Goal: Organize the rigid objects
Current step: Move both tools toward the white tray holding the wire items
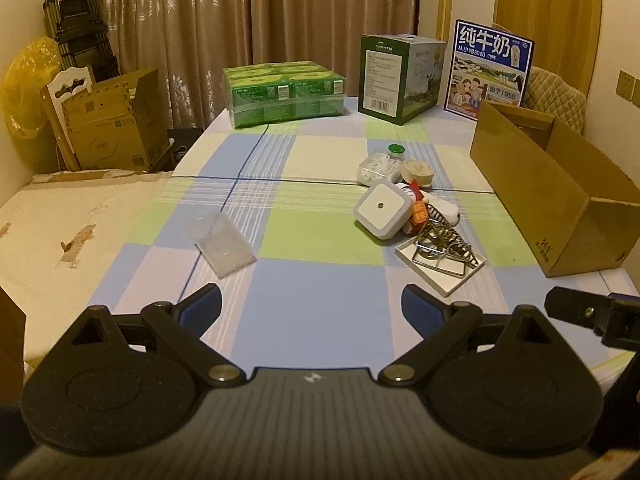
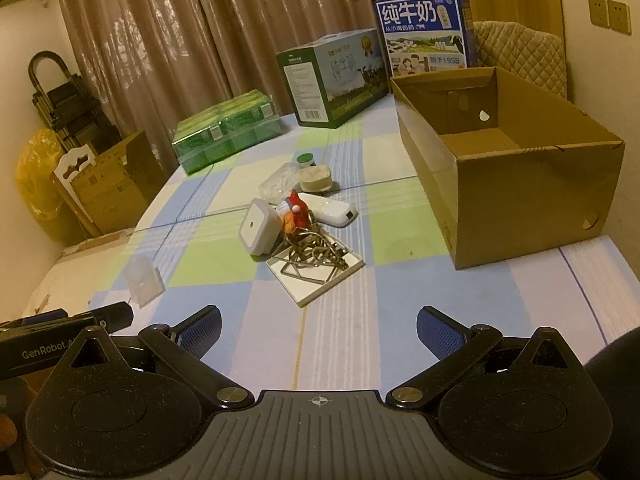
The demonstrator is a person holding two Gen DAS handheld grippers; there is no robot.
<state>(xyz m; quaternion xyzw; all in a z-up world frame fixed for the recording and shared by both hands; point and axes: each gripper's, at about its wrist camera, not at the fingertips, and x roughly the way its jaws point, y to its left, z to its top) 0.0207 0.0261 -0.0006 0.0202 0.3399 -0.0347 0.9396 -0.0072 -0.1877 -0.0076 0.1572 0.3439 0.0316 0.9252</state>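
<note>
A pile of small rigid objects lies mid-table: a white square night light (image 1: 382, 210) (image 2: 259, 227), a red and white figurine (image 2: 295, 210), a white tray of metal wire puzzles (image 1: 439, 256) (image 2: 316, 266), a clear box of white bits (image 1: 376, 168) (image 2: 278, 182), a green-capped jar (image 1: 396, 150) (image 2: 306, 159), a beige round tin (image 1: 418, 172) (image 2: 315, 178) and a white oblong device (image 2: 330, 206). A clear plastic case (image 1: 219, 240) (image 2: 142, 280) lies apart to the left. An open cardboard box (image 1: 556, 196) (image 2: 508, 168) stands at the right. My left gripper (image 1: 312, 306) and right gripper (image 2: 318, 326) are open and empty, near the table's front edge.
A green shrink-wrapped pack (image 1: 284, 92) (image 2: 226, 132), a green milk carton box (image 1: 400, 76) (image 2: 334, 80) and a blue milk box (image 1: 490, 68) (image 2: 426, 30) stand at the table's far end. Cardboard boxes (image 1: 116, 120) and a folded cart (image 1: 80, 24) stand on the floor at left.
</note>
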